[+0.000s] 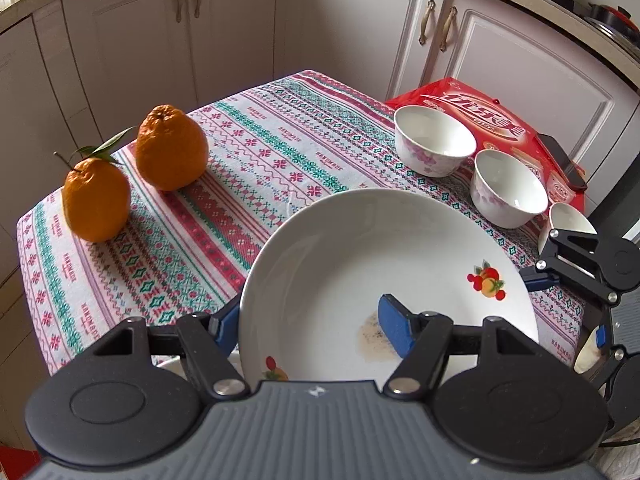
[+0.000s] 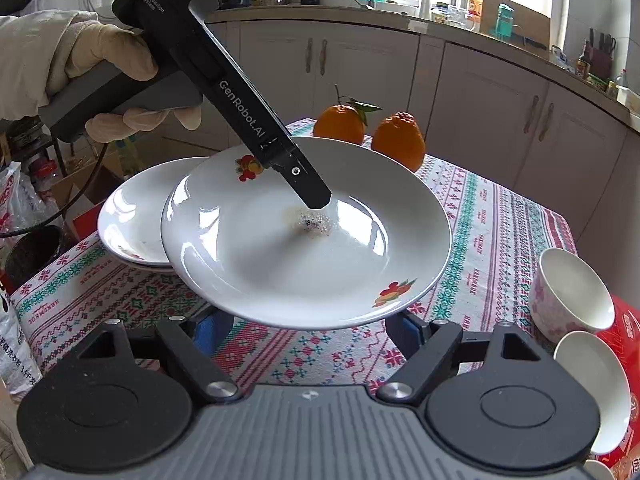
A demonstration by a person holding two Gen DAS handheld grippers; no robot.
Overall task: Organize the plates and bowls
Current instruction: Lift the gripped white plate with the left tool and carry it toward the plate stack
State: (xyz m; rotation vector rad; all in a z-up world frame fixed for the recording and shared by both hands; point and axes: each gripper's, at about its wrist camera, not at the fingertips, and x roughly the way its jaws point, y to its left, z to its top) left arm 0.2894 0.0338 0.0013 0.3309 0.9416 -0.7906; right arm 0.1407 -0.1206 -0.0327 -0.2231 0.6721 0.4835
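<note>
The left hand-held gripper (image 1: 312, 326) pinches the rim of a white plate (image 1: 360, 264), held up over the worktop (image 1: 240, 168). The right hand-held gripper (image 2: 308, 330) sits spread under it, not pinching. Another plate (image 2: 132, 216) lies behind.

Two plates (image 2: 304, 256) (image 2: 132, 220), three bowls (image 1: 434, 144) (image 1: 508, 188) (image 1: 568, 224), two oranges (image 1: 172, 148) (image 1: 96, 200)

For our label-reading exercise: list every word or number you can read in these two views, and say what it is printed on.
"DAS": black handheld left gripper body.
"GenRobot.AI": same gripper's arm.
"HANDMADE": striped woven tablecloth, repeated.
Small print under "DAS": too small.
Red printed box lettering: stylised, unreadable.
White sack print: partly cut off.
</note>
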